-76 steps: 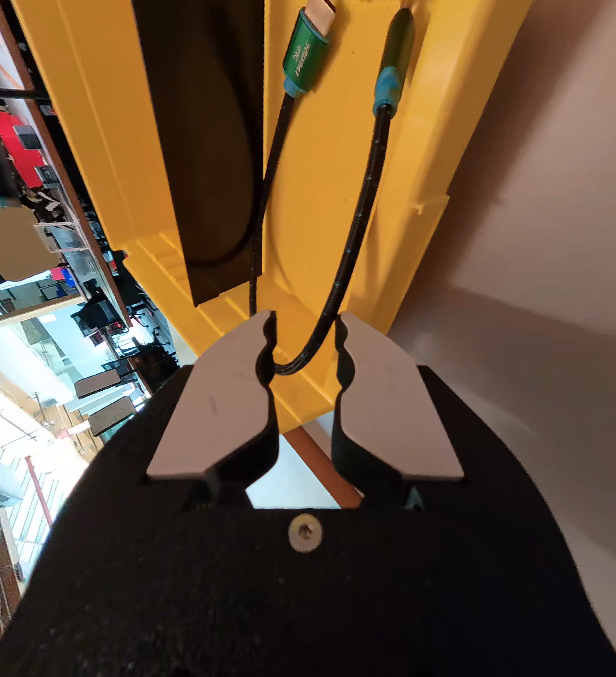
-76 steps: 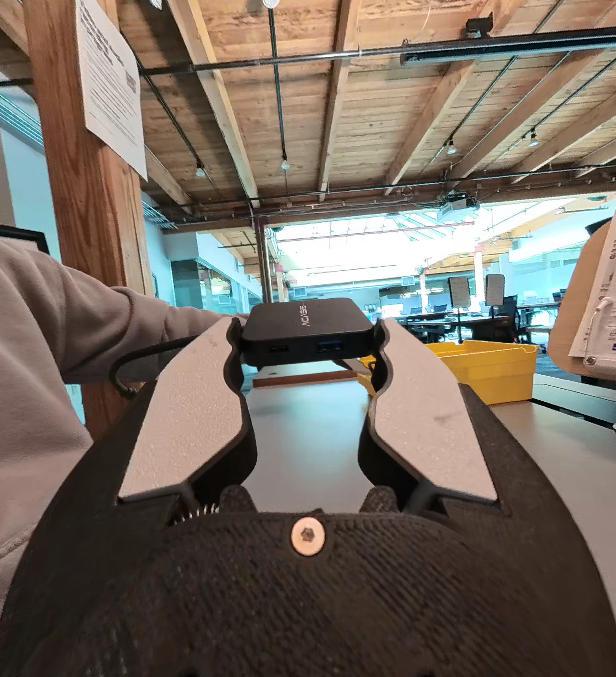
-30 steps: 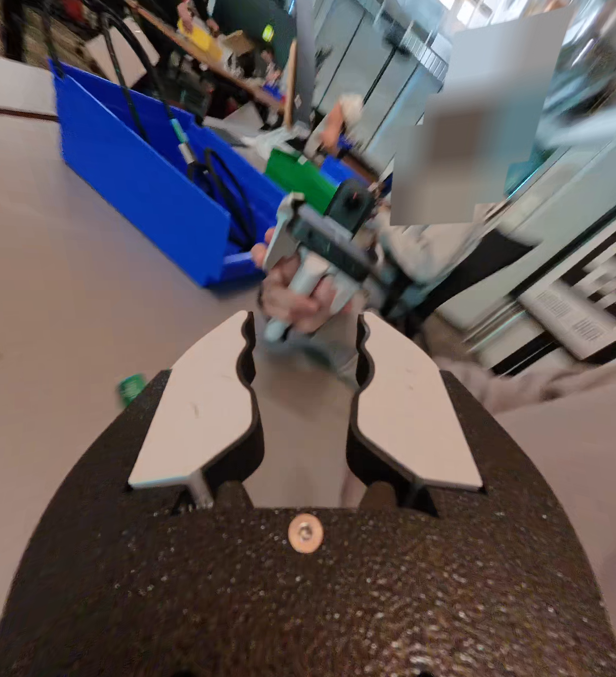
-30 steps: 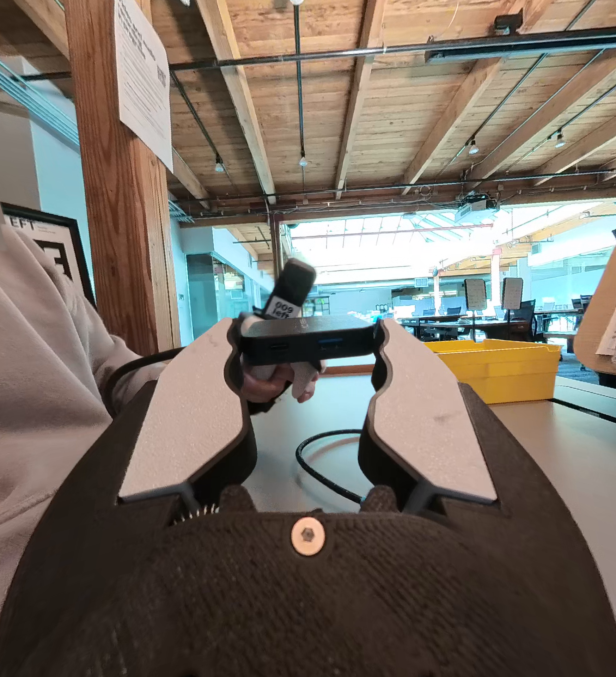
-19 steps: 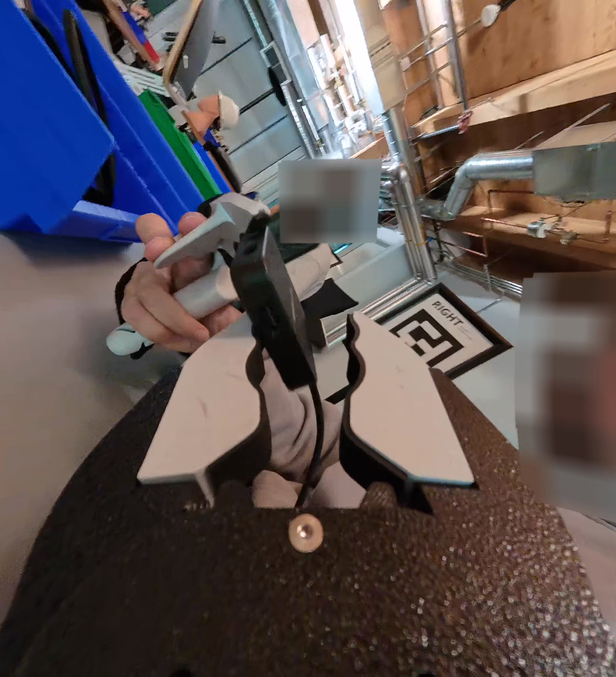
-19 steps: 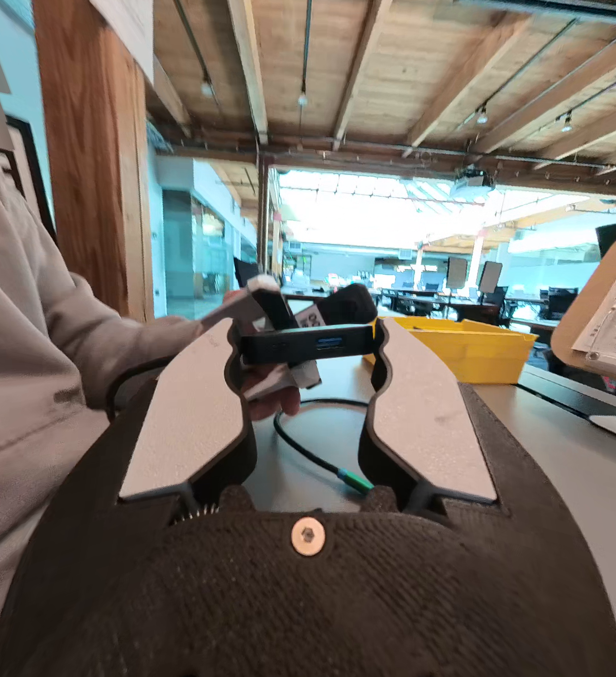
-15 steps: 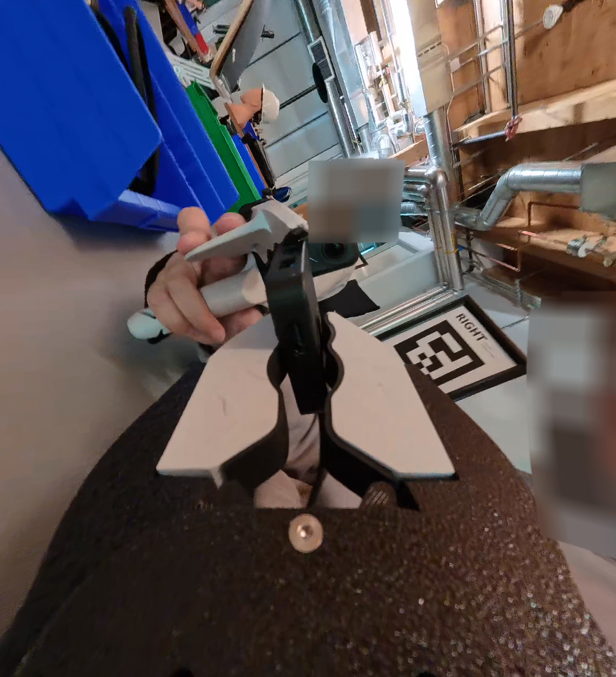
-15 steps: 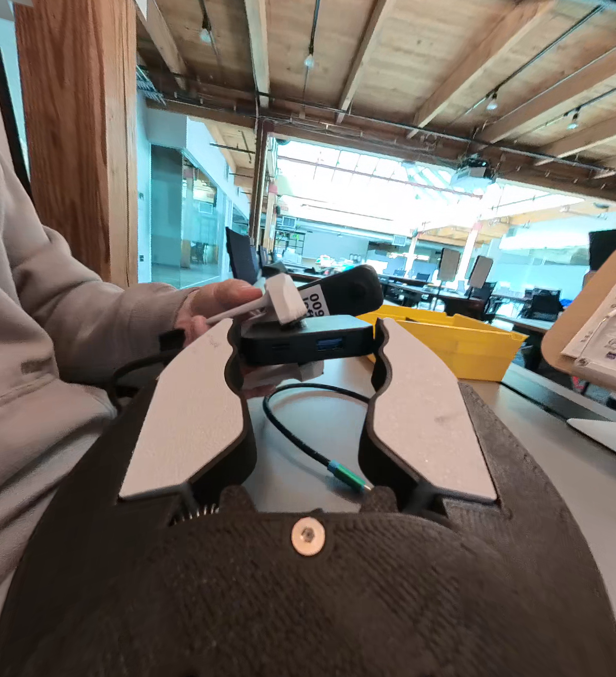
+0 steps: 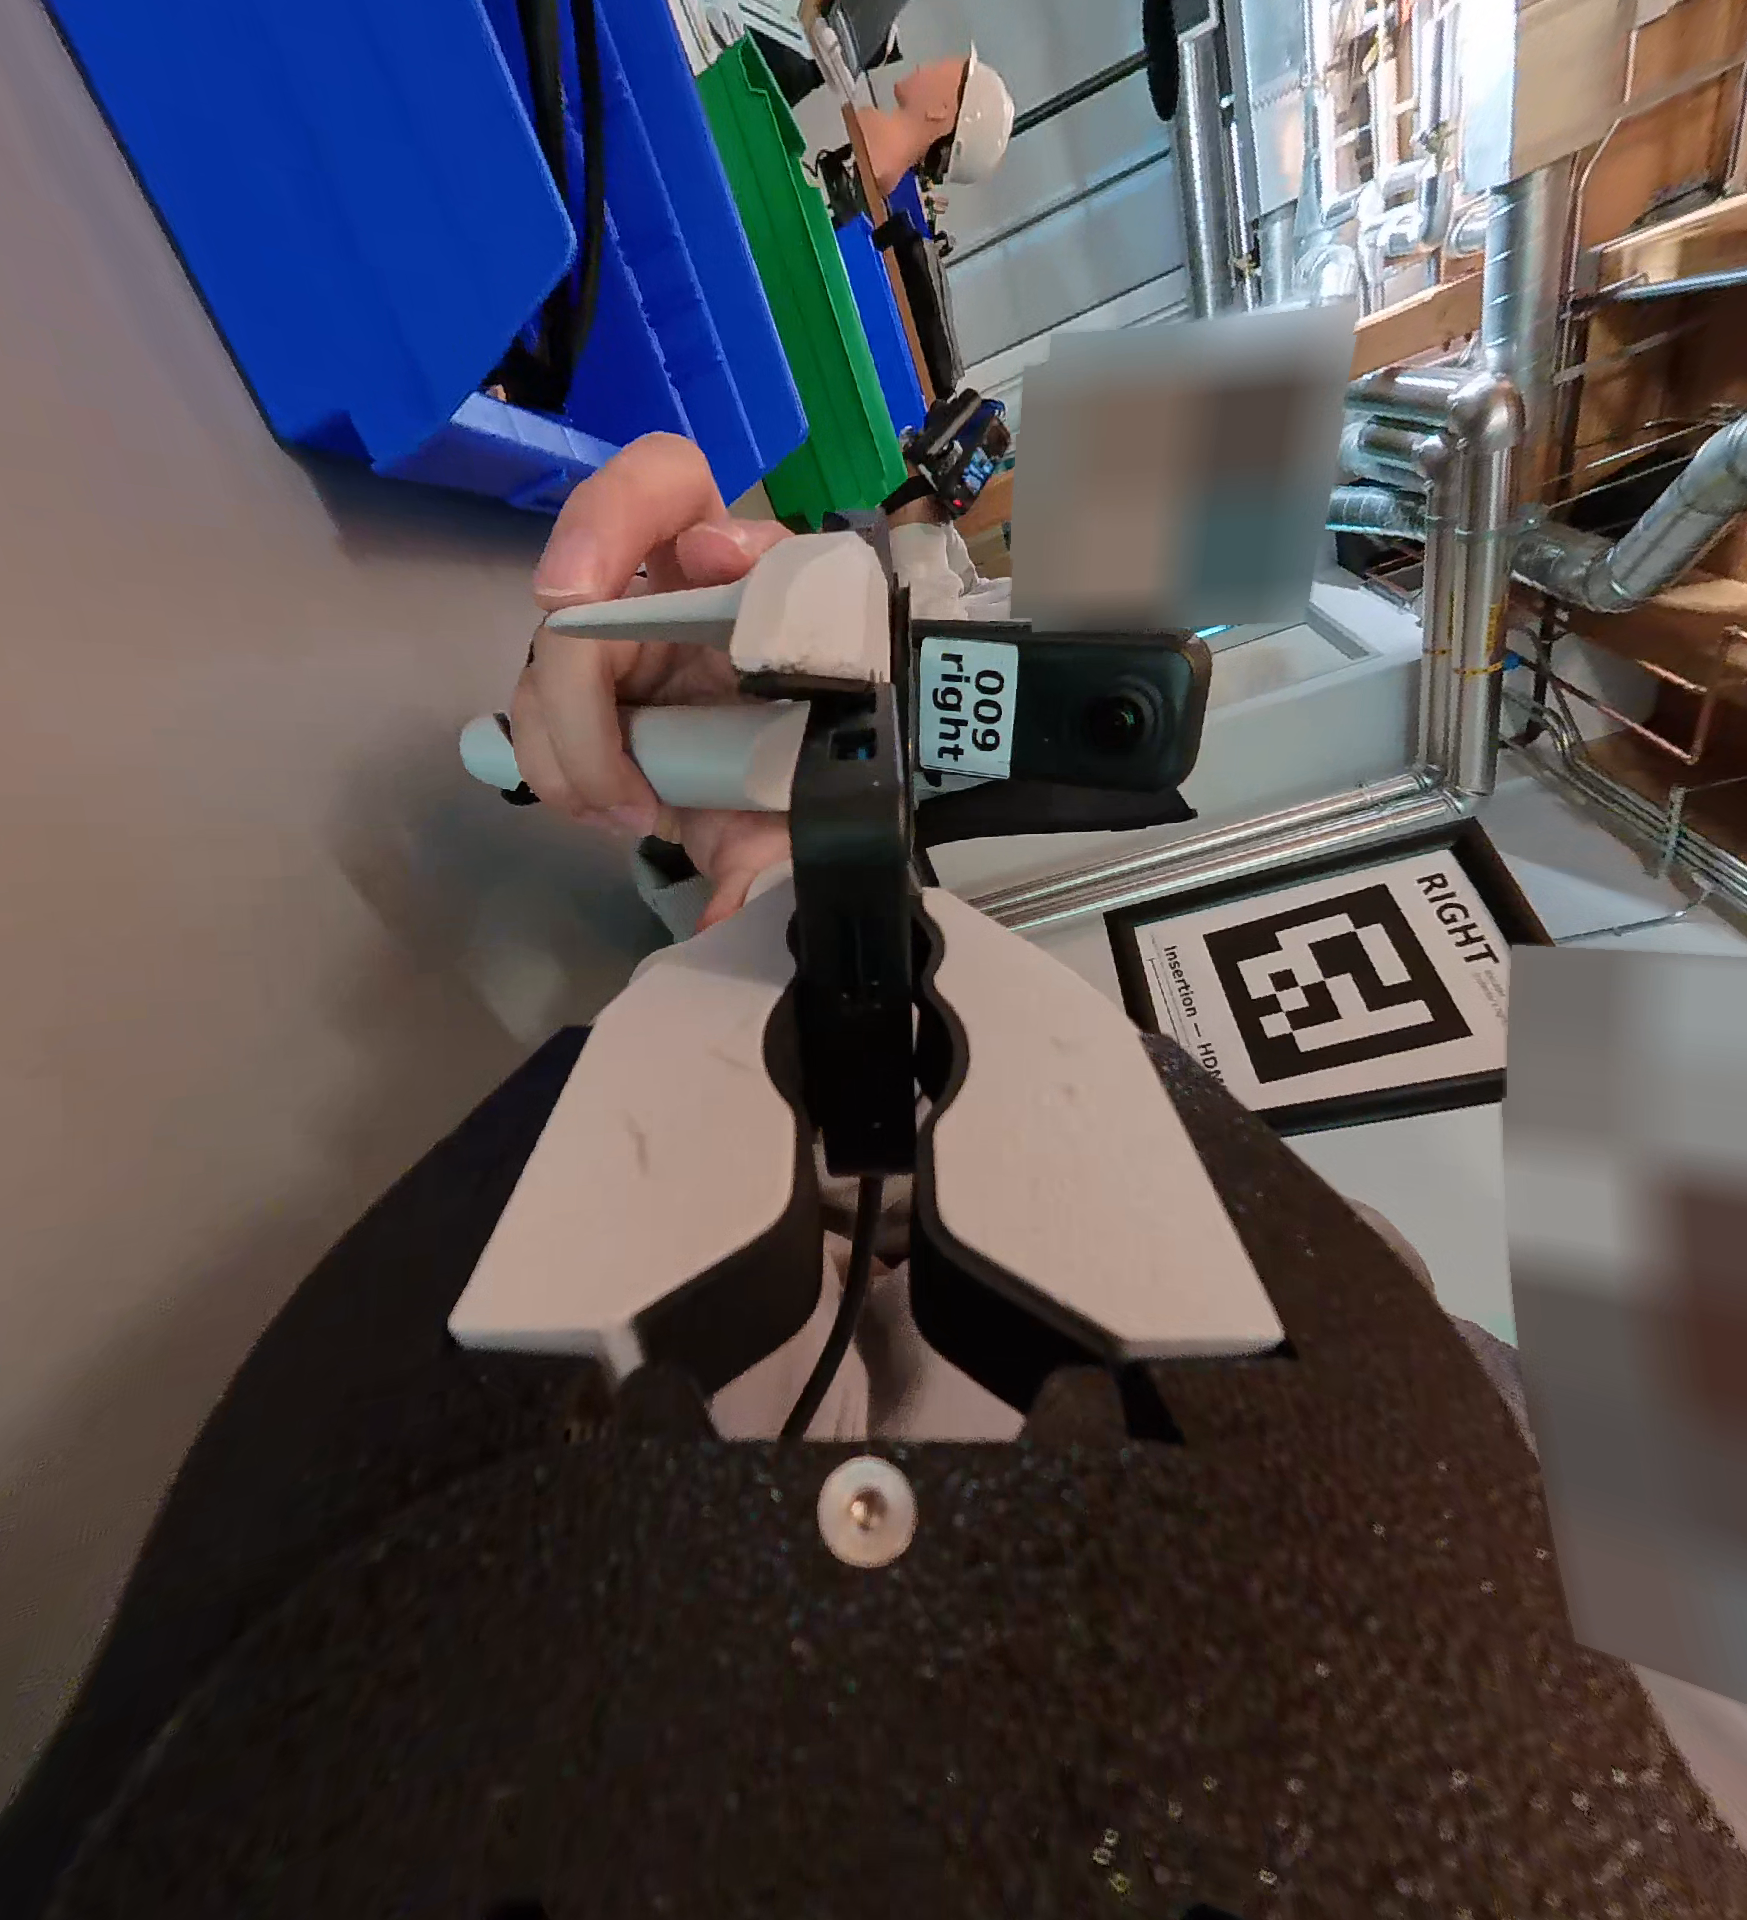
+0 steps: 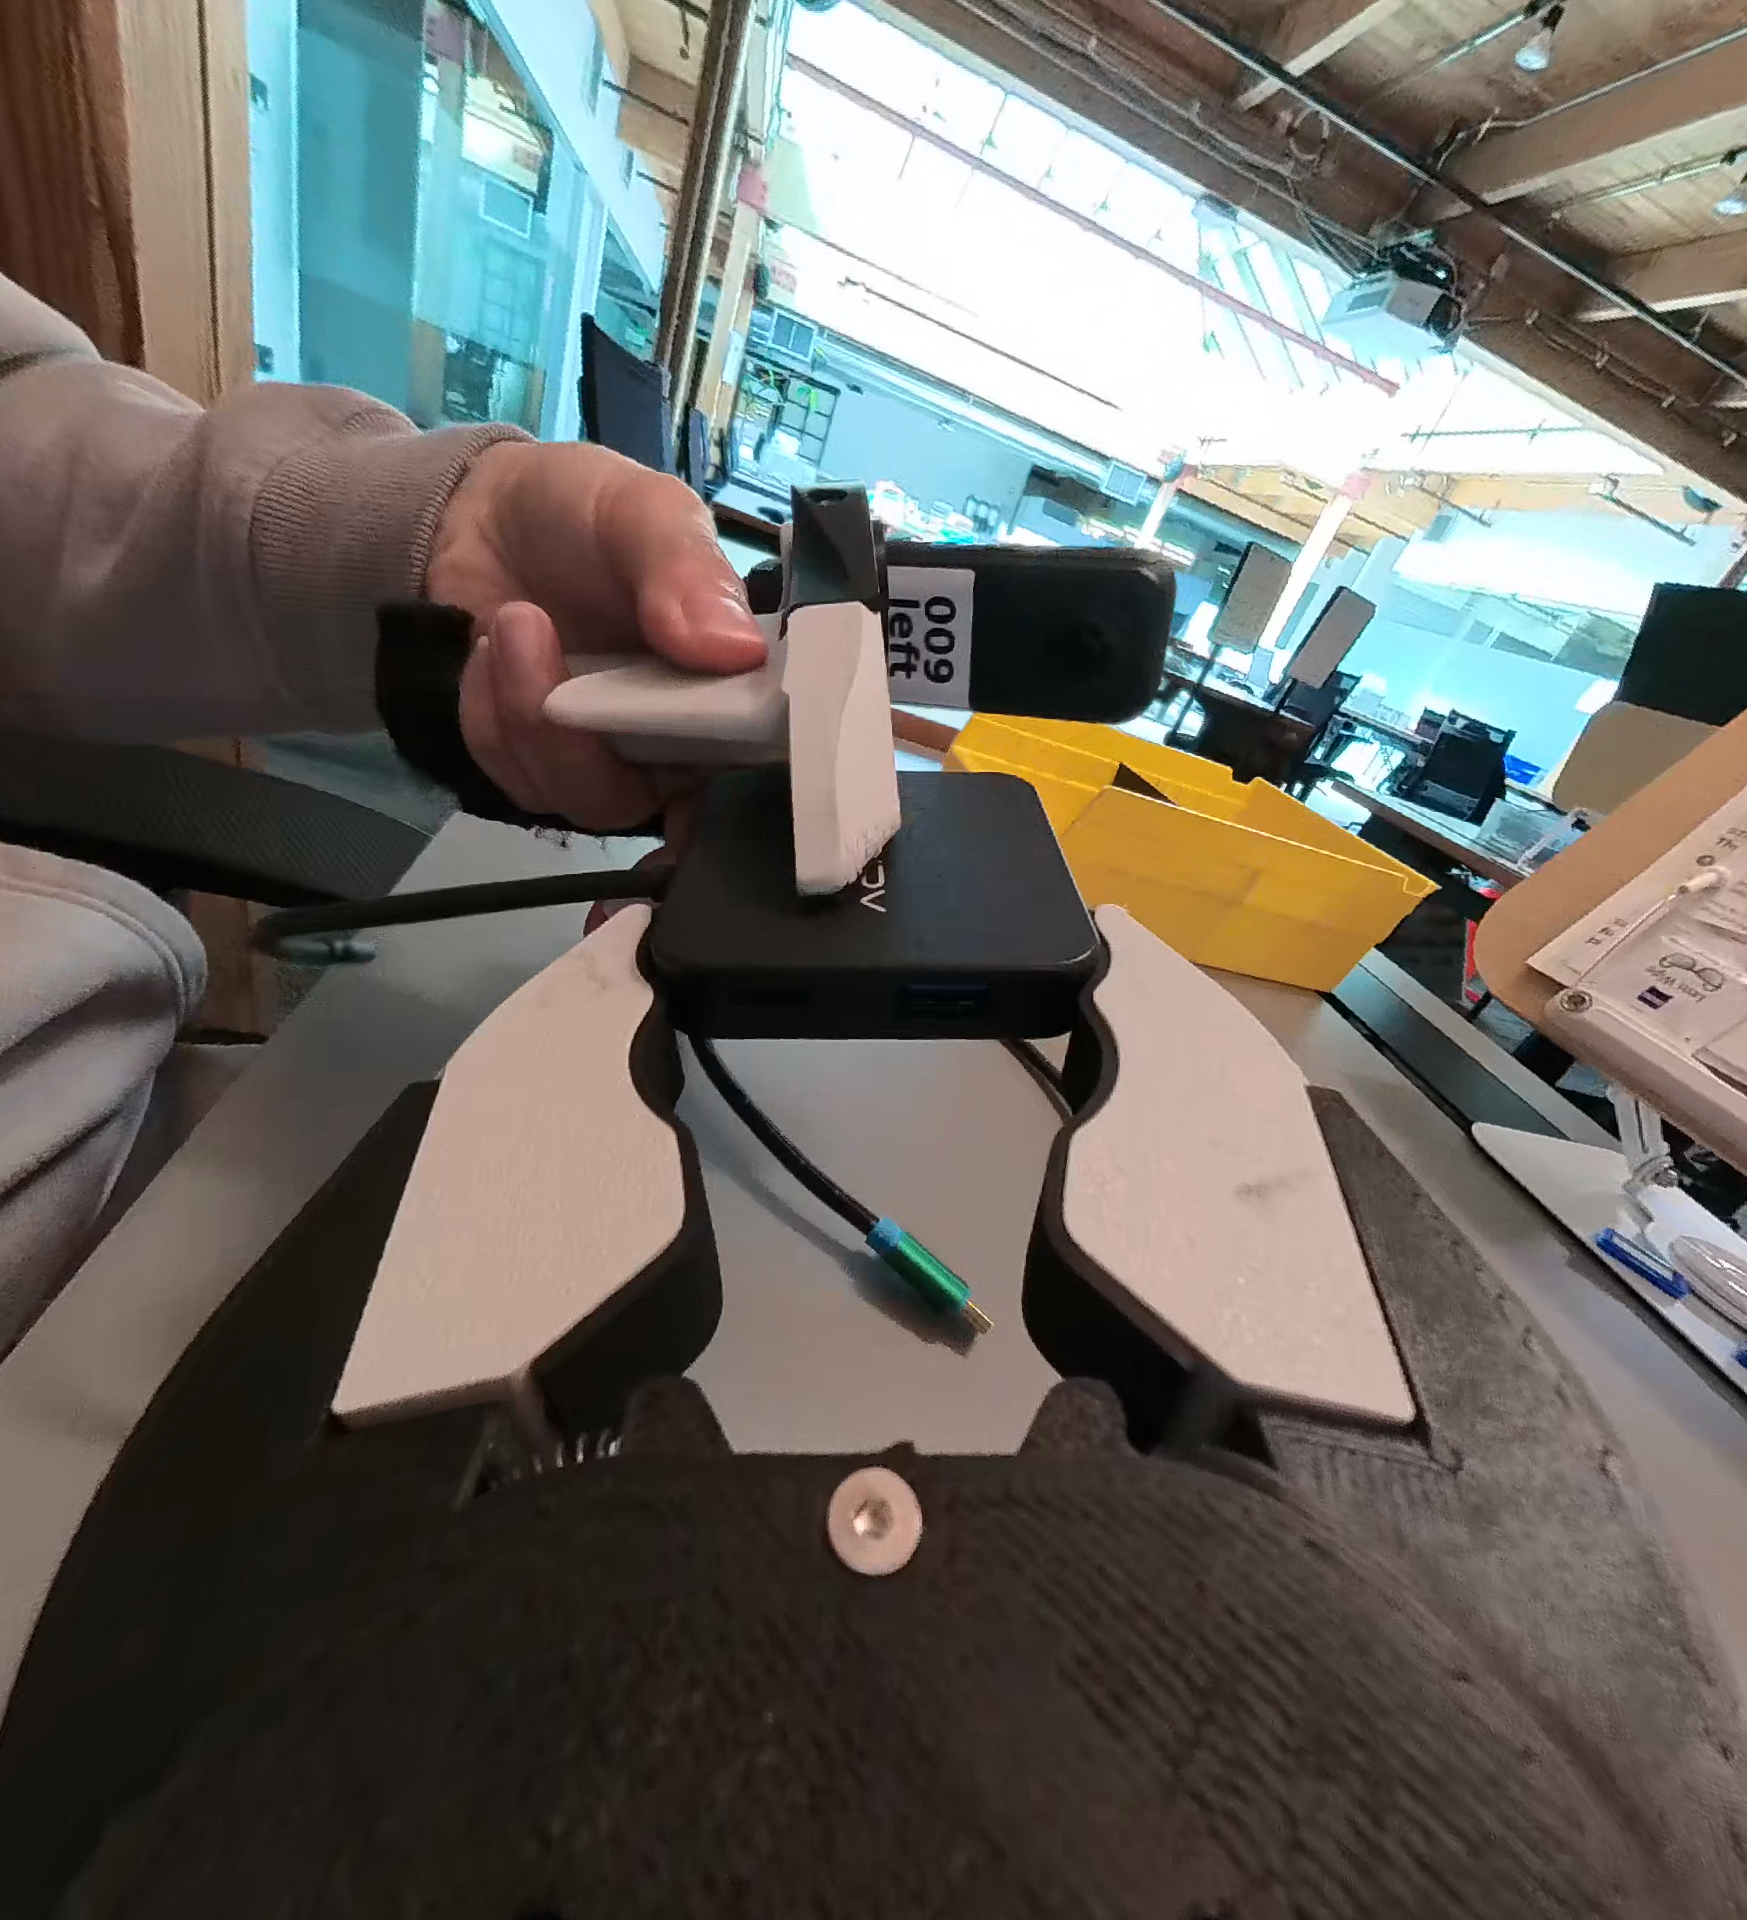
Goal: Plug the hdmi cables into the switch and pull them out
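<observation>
Left wrist view: left gripper clamped on the black switch, held edge-on above the table. Blue bin far left.

Right wrist view: right gripper clenched on the switch by its two sides, above the table. A black cable with a green plug lies beneath, between the fingers. Yellow bin beyond.

flat black switch held above table, its thin black cable ending in a loose green plug.
</observation>
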Demonstrator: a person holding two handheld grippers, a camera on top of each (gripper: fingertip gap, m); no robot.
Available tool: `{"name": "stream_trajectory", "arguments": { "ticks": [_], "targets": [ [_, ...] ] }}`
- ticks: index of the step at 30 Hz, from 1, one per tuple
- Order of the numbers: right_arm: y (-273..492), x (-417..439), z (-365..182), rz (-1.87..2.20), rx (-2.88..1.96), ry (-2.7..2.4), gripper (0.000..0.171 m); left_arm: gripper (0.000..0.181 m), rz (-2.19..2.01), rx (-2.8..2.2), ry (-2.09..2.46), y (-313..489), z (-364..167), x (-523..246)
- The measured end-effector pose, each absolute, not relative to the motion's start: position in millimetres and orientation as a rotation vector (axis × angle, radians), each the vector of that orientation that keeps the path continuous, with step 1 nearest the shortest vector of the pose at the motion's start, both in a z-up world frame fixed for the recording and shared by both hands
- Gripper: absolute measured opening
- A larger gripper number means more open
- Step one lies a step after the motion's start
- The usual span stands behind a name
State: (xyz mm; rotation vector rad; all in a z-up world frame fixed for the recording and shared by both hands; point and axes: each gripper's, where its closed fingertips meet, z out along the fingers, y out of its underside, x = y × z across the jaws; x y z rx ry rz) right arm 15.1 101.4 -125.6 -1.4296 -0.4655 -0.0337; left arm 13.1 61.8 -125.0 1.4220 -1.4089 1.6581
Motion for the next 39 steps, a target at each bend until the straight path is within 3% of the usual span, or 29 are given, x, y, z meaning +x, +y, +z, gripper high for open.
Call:
{"name": "stream_trajectory", "arguments": {
  "ticks": [32, 34, 36, 39],
  "targets": [
    [115.0, 23.8, -144.4, -0.047, -1.515, -0.356, 0.073, 0.014, 1.636, 1.632, -1.495, 76.7, -141.4, 29.0],
    [115.7, 23.7, -139.6, -0.007, -1.491, -0.313, 0.073, 0.021, 1.697, 1.608, -1.463, 76.1, -132.5, 33.6],
    [113.1, 23.7, -131.9, 0.054, -1.450, -0.281, 0.073, 0.042, 1.824, 1.556, -1.458, 79.3, -111.1, 38.4],
    [94.4, 41.9, -117.2, 0.118, -1.359, -0.189, 0.072, 0.044, 2.027, 1.526, -1.635, 103.4, -83.5, 45.5]
  ]
}}
